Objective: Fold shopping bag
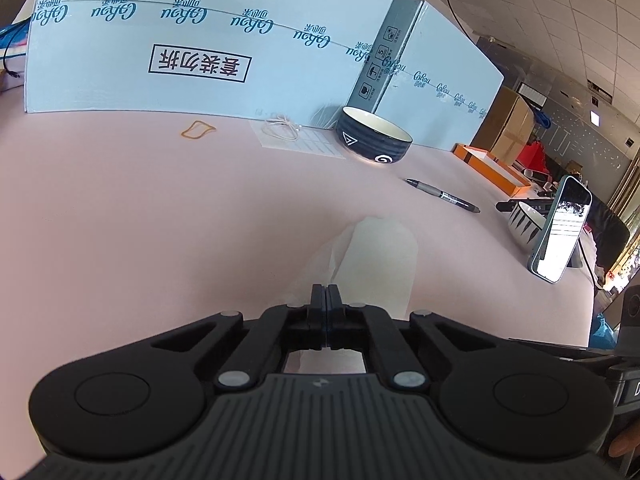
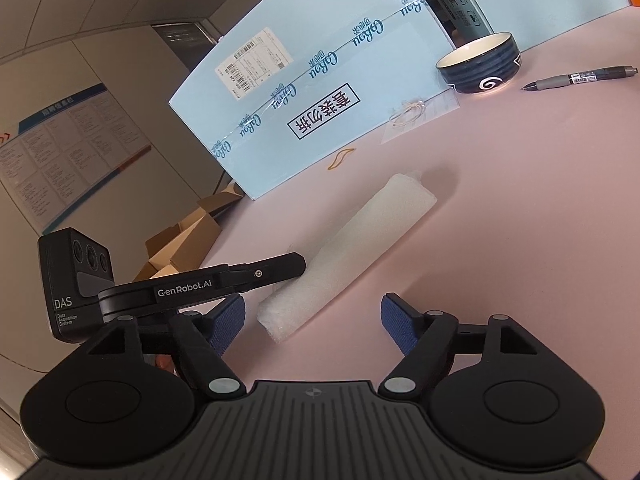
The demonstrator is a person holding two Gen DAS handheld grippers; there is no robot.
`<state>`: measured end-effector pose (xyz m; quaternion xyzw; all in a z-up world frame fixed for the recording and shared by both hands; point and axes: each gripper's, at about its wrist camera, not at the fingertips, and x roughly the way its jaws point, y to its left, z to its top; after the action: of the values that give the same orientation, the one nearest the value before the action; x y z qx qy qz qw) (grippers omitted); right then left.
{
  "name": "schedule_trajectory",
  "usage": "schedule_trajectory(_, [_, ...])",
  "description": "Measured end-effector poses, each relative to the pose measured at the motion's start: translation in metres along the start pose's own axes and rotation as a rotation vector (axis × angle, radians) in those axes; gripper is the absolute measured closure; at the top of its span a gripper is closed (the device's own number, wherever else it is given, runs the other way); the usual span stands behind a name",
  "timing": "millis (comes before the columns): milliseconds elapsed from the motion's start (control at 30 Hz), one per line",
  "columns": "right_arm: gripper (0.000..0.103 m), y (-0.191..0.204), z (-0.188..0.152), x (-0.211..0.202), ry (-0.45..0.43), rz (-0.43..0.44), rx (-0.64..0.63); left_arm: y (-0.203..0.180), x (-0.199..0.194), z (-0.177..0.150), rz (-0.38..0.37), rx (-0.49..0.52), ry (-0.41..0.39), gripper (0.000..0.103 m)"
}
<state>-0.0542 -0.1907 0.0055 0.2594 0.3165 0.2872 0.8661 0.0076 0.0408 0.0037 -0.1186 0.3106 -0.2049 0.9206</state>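
1. The big light blue box (image 1: 208,40) fills the top of the left wrist view. It has the word "CoRou" printed many times along a line, all upside down. It also has four Chinese signs in a black frame and a white sticker with bar codes.
2. In the right wrist view the left gripper (image 2: 280,266) comes in from the left side. "GenRobot.AI" is written on its arm. The black camera block (image 2: 76,280) behind it says "DAS" and "Data Acquisition System".
3. The shopping bag (image 2: 348,256) is white and folded into a long thin strip. It lies on the pink table (image 2: 500,240) in the middle of the right wrist view.
4. The left gripper (image 1: 327,294) has its two black jaws pressed tight together on the near end of the bag (image 1: 376,256).
5. The right gripper (image 2: 312,320) has its jaws spread wide with blue pads. They hold nothing. The bag's end sits between them, a bit ahead.
6. Only the left wrist view shows a phone (image 1: 562,232) standing up at the right, a white striped cup (image 1: 526,222) and an orange tray (image 1: 492,168).
7. Only the right wrist view shows a wall poster (image 2: 60,152) at the left and brown boxes (image 2: 188,236) on the floor.
8. Both views show the dark blue bowl (image 1: 374,138) with a white swirl, the pen (image 1: 444,196) and a rubber band (image 1: 198,130).
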Motion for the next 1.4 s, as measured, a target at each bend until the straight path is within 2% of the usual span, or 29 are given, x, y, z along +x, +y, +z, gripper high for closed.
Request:
schedule_trajectory(167, [0.027, -0.004, 0.008, 0.006, 0.004, -0.005, 0.037, 0.002, -0.015, -0.005, -0.021, -0.044, -0.042, 0.103])
schedule_trajectory(333, [0.024, -0.005, 0.012, 0.009, 0.004, -0.002, 0.059, 0.000, -0.045, -0.016, -0.059, -0.087, -0.118, 0.103])
schedule_trajectory(433, [0.024, -0.004, 0.010, 0.008, -0.003, -0.006, 0.050, 0.002, -0.060, -0.025, -0.045, -0.122, -0.152, 0.103])
schedule_trajectory(600, [0.024, 0.002, 0.004, 0.004, 0.001, 0.004, 0.030, 0.014, -0.059, -0.039, 0.027, -0.185, -0.126, 0.103])
schedule_trajectory(900, [0.020, 0.020, -0.003, 0.015, 0.019, -0.006, -0.036, 0.016, -0.065, -0.049, -0.015, -0.215, -0.124, 0.103])
schedule_trajectory(1033, [0.020, 0.024, -0.006, 0.015, 0.009, -0.028, -0.078, 0.015, -0.070, -0.053, -0.001, -0.216, -0.135, 0.103])
schedule_trajectory(1267, [0.020, 0.008, -0.003, -0.007, -0.087, -0.153, -0.074, 0.023, -0.082, -0.054, 0.013, -0.242, -0.167, 0.103])
schedule_trajectory(1367, [0.024, 0.009, -0.005, -0.017, -0.137, -0.118, -0.087, 0.025, -0.085, -0.054, 0.015, -0.254, -0.177, 0.103])
schedule_trajectory(1400, [0.033, 0.013, -0.006, -0.020, -0.155, -0.088, -0.105, 0.025, -0.085, -0.055, 0.013, -0.255, -0.180, 0.103])
